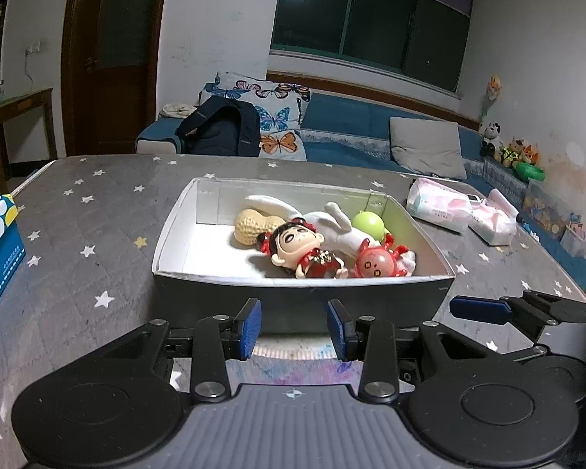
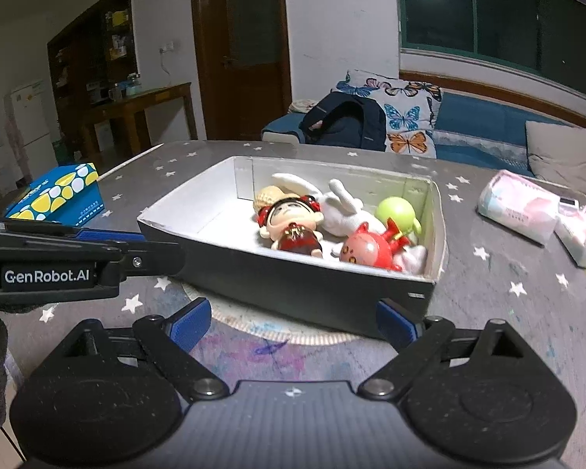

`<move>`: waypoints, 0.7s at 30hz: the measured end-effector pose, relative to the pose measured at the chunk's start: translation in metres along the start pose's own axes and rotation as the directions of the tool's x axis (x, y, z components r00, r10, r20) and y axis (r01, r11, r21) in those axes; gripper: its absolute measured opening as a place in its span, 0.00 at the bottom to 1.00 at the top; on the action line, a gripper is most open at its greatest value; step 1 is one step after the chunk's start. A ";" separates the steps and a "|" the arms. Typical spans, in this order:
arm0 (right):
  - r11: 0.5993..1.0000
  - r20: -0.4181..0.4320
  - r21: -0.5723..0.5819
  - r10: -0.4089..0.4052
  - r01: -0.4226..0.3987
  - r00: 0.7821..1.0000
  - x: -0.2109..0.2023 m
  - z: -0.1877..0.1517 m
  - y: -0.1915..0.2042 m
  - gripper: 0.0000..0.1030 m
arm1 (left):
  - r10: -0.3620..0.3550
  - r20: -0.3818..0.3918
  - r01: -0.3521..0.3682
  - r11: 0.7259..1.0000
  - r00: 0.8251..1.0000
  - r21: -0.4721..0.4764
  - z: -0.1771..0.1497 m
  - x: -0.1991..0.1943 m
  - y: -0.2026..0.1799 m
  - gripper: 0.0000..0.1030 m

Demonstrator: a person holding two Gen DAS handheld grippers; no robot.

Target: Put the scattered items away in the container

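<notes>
A black box (image 1: 301, 297) with a white lining sits on a grey, star-printed table (image 1: 97, 234). Inside it, gathered toward the right half, lie a doll (image 1: 297, 246) in red, a round red toy (image 1: 375, 264), a green ball (image 1: 368, 226), a white plush (image 1: 332, 222) and a tan peanut toy (image 1: 254, 226).

The left wrist view faces the box's near long wall head-on. It alone shows a row of stuffed animals (image 1: 508, 148) against the far right wall. The right gripper's blue pad (image 1: 476, 310) enters at the right edge, beside the box's near right corner.

The right wrist view sees the box (image 2: 293, 281) from its right corner, at an angle. It alone shows a wooden side table and a shelf at the far left, and the whole top of a blue and yellow carton (image 2: 58, 195) on the table. The left gripper's arm (image 2: 78, 258), labelled GenRobot.AI, reaches in from the left toward the box's left corner.

Both views show pink tissue packs (image 1: 441, 211) to the right of the box and a blue sofa (image 1: 351, 125) behind.

The left gripper (image 1: 294, 326) has its jaws parted a moderate way, empty, just short of the box wall. The right gripper (image 2: 293, 324) has its jaws spread wide, empty; its right pad looks close to the box's near corner, but contact cannot be told.
</notes>
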State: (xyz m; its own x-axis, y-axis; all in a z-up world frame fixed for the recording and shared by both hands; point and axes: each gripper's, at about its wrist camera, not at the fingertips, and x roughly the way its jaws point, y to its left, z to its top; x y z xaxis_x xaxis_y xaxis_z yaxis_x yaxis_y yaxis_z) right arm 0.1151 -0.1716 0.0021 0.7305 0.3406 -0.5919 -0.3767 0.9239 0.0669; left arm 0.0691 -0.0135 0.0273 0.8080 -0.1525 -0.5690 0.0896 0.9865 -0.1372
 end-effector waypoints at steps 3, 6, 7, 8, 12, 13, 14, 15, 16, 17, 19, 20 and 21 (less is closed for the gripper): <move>1.000 -0.011 0.007 -0.009 0.009 1.000 -0.002 -0.006 0.000 0.91 | 0.001 -0.006 -0.001 1.000 1.000 0.000 -0.004 -0.002 -0.002 0.38; 1.000 -0.022 0.018 -0.009 0.010 1.000 -0.003 -0.012 -0.001 0.91 | 0.011 -0.011 -0.011 1.000 1.000 0.010 -0.009 -0.003 -0.005 0.38; 1.000 -0.026 0.024 -0.007 0.007 1.000 -0.004 -0.014 -0.002 0.91 | 0.011 -0.012 -0.011 1.000 1.000 0.015 -0.010 -0.004 -0.006 0.38; 1.000 -0.030 0.030 -0.003 0.004 1.000 -0.004 -0.016 -0.002 0.91 | 0.011 -0.014 -0.011 1.000 1.000 0.020 -0.012 -0.005 -0.007 0.38; 0.999 -0.045 0.039 -0.006 0.008 0.999 -0.006 -0.023 0.000 0.91 | 0.007 -0.020 -0.007 1.000 1.000 0.028 -0.019 -0.006 -0.009 0.38; 0.999 -0.046 0.041 -0.008 0.010 0.999 -0.006 -0.025 0.001 0.91 | 0.006 -0.022 -0.005 1.000 1.000 0.028 -0.020 -0.007 -0.010 0.38; 0.999 -0.048 0.045 -0.008 0.010 0.999 -0.007 -0.027 0.001 0.91 | 0.006 -0.024 -0.005 1.000 1.000 0.029 -0.021 -0.008 -0.010 0.38; 0.999 -0.049 0.051 -0.008 0.010 0.999 -0.007 -0.029 0.002 0.91 | 0.006 -0.026 -0.005 1.000 1.000 0.029 -0.021 -0.008 -0.010 0.38; 0.998 -0.050 0.056 -0.005 0.008 0.999 -0.008 -0.030 0.003 0.91 | 0.007 -0.027 -0.007 1.000 1.000 0.029 -0.022 -0.009 -0.011 0.38; 0.998 -0.050 0.059 -0.003 0.006 0.999 -0.008 -0.032 0.004 0.91 | 0.009 -0.028 -0.008 1.000 1.000 0.029 -0.023 -0.009 -0.011 0.38; 0.998 -0.051 0.058 -0.010 0.013 0.999 -0.009 -0.034 0.006 0.92 | 0.013 -0.029 -0.012 0.999 0.999 0.033 -0.025 -0.010 -0.012 0.38; 0.998 -0.051 0.054 -0.016 0.018 0.999 -0.009 -0.035 0.007 0.92 | 0.014 -0.029 -0.013 0.999 0.999 0.035 -0.026 -0.010 -0.012 0.38; 0.998 -0.051 0.050 -0.020 0.023 0.999 -0.010 -0.035 0.008 0.92 | 0.015 -0.029 -0.014 0.999 0.999 0.037 -0.028 -0.010 -0.013 0.38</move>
State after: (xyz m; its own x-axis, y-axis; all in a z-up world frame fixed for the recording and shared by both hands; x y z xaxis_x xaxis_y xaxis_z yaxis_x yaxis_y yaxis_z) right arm 0.0851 -0.1739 -0.0201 0.7081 0.3127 -0.6331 -0.3309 0.9390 0.0937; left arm 0.0435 -0.0259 0.0127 0.7919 -0.1392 -0.5945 0.0997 0.9901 -0.0990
